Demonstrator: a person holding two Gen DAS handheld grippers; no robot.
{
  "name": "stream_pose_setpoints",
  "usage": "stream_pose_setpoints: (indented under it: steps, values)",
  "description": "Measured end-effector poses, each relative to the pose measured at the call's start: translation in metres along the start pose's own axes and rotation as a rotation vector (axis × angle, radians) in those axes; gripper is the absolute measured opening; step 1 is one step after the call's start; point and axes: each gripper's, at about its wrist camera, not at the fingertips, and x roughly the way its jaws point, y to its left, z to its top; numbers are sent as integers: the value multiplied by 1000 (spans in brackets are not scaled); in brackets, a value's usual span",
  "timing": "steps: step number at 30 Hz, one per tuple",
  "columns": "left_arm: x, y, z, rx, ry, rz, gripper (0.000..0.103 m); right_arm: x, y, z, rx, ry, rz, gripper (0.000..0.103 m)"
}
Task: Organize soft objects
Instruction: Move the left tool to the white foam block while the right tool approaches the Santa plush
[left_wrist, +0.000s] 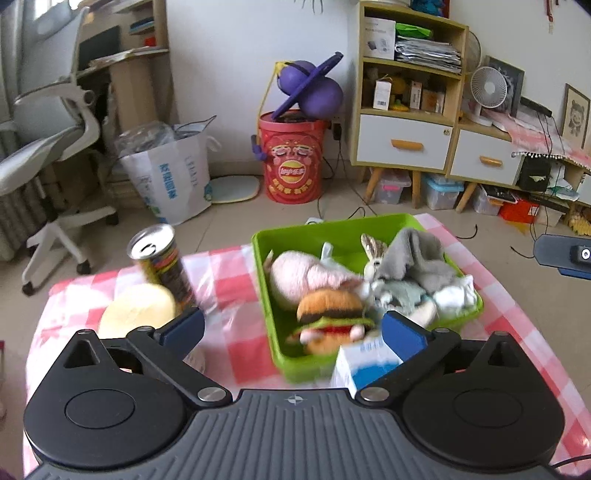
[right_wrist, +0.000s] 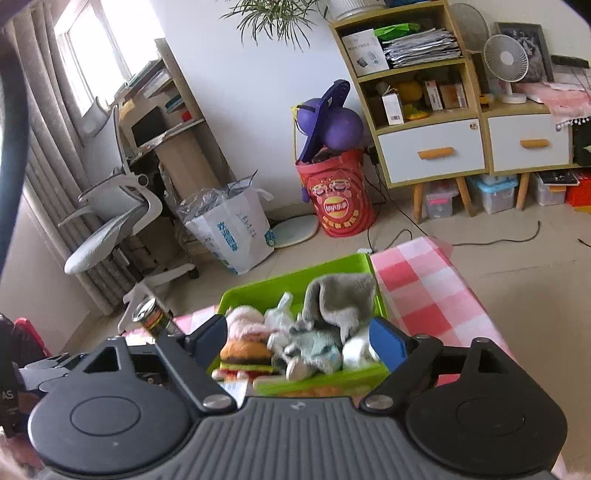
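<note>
A green bin (left_wrist: 266, 258) stands on the pink checked tablecloth (left_wrist: 229, 280) and holds a pink plush (left_wrist: 303, 275), a burger plush (left_wrist: 328, 310), a grey cloth (left_wrist: 417, 254) and a grey-white stuffed toy (left_wrist: 399, 291). My left gripper (left_wrist: 291, 332) is open and empty above the bin's near edge. In the right wrist view the bin (right_wrist: 258, 291) with the burger plush (right_wrist: 245, 354) and grey cloth (right_wrist: 340, 299) lies just ahead of my right gripper (right_wrist: 299, 338), which is open and empty.
A drink can (left_wrist: 164, 262) and a pale yellow round object (left_wrist: 138, 310) sit left of the bin. A white-blue carton (left_wrist: 365, 365) stands at the bin's near side. An office chair (left_wrist: 48, 147), a red bucket (left_wrist: 291, 158) and a shelf unit (left_wrist: 406, 92) stand behind on the floor.
</note>
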Motion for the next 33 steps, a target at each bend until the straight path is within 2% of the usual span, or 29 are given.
stream_pose_setpoints:
  steps: [8, 16, 22, 25, 28, 33]
  values:
    - [-41, 6, -44, -93, 23, -10, 98, -33, 16, -27, -61, 54, -16, 75]
    - [-61, 13, -84, -143, 41, -8, 98, -49, 23, -60, -104, 97, -16, 80]
    - [-54, 18, -113, -145, 71, 4, 98, -42, 18, -88, -108, 131, -22, 81]
    - [-46, 20, -125, -131, 96, 16, 98, -33, 13, -102, -87, 182, -44, 81]
    - [-39, 23, -135, -131, 95, 12, 98, -25, 15, -112, -123, 207, -76, 81]
    - [-19, 36, -150, -147, 70, 31, 98, -18, 23, -130, -197, 205, -53, 81]
